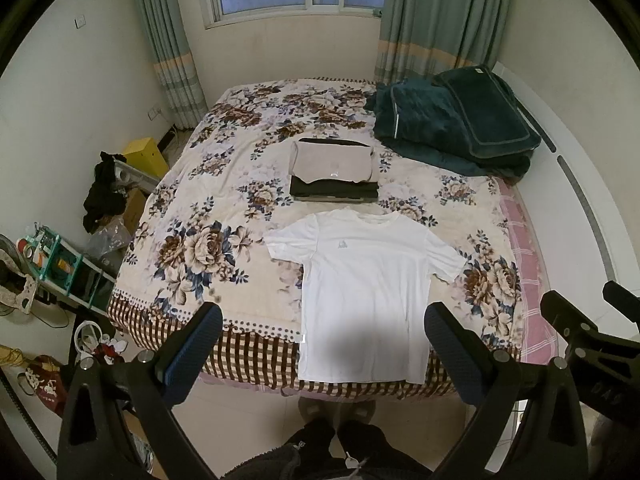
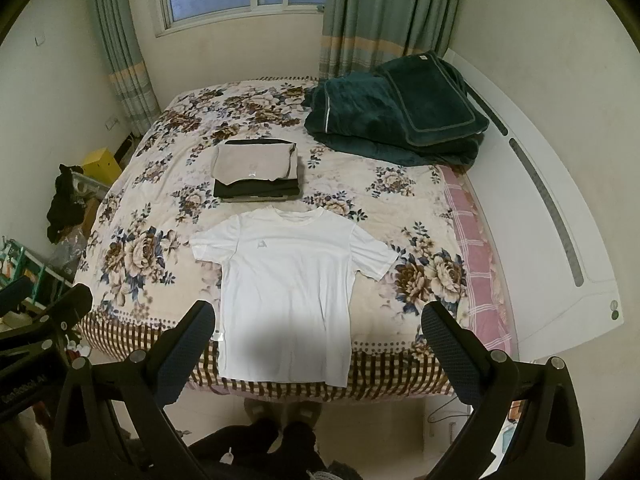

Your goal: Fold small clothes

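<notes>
My left claw (image 1: 322,344) is spread wide with nothing between its pads, held above the foot of the bed (image 1: 256,344); my right claw (image 2: 318,340) is just as wide and just as empty, hanging beside it; neither touches cloth yet. Below them the white T-shirt (image 1: 360,280) lies flat and face up on the floral bedspread (image 1: 192,248), collar away from me, both short sleeves spread out, its hem drooping over the bed's near edge. Beyond the collar sits a stack of folded clothes (image 1: 334,172), a beige piece on top of dark ones; a heap of dark green bedding (image 1: 452,120) lies well apart by the far right corner. I judge the fold is not yet begun; to do it well I would bring each claw down on one side, pinch at shoulder and hem on a single layer only, and carry that side across evenly; the hanging hem could slide off the bed if I tug toward myself.
</notes>
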